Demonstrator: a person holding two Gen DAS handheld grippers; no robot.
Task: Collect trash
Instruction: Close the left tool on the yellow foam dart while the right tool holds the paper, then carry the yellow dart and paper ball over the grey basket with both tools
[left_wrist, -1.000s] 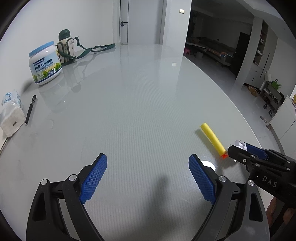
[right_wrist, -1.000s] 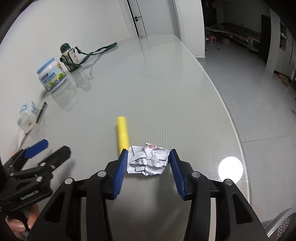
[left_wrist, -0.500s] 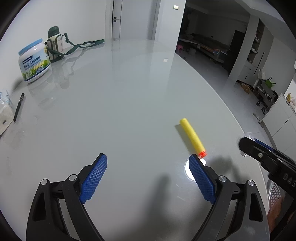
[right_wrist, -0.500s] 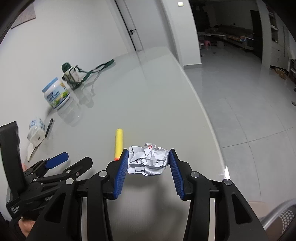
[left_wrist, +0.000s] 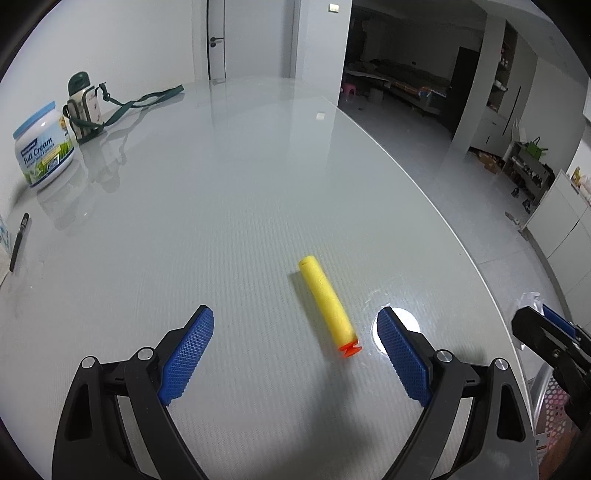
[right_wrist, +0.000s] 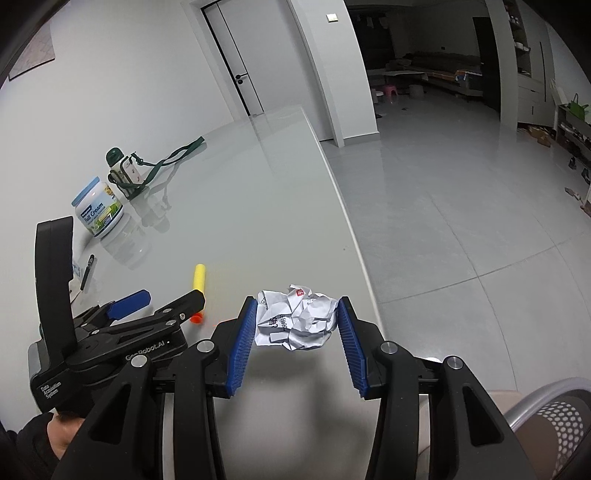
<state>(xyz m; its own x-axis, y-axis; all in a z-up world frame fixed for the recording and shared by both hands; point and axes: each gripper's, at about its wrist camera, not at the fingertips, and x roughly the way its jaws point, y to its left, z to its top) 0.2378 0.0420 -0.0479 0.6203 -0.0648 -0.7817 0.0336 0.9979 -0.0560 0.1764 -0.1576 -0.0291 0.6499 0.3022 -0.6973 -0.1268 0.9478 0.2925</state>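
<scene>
Right wrist view, perforated bin (right_wrist: 557, 417) cropped

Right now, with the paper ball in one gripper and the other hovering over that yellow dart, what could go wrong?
The crumpled paper ball is only pinched at its sides by the right gripper near the table edge; it could slip and drop to the floor.

The foam dart lies off-center, nearer the right finger of the open left gripper; closing now might roll it away.

Right claw (right_wrist: 297, 332) clamps crumpled paper (right_wrist: 297, 320) at lower centre, above the surface (right_wrist: 240, 206) edge; left claw (right_wrist: 157, 299) spread beside yellow foam dart (right_wrist: 198, 281), lower left.
</scene>
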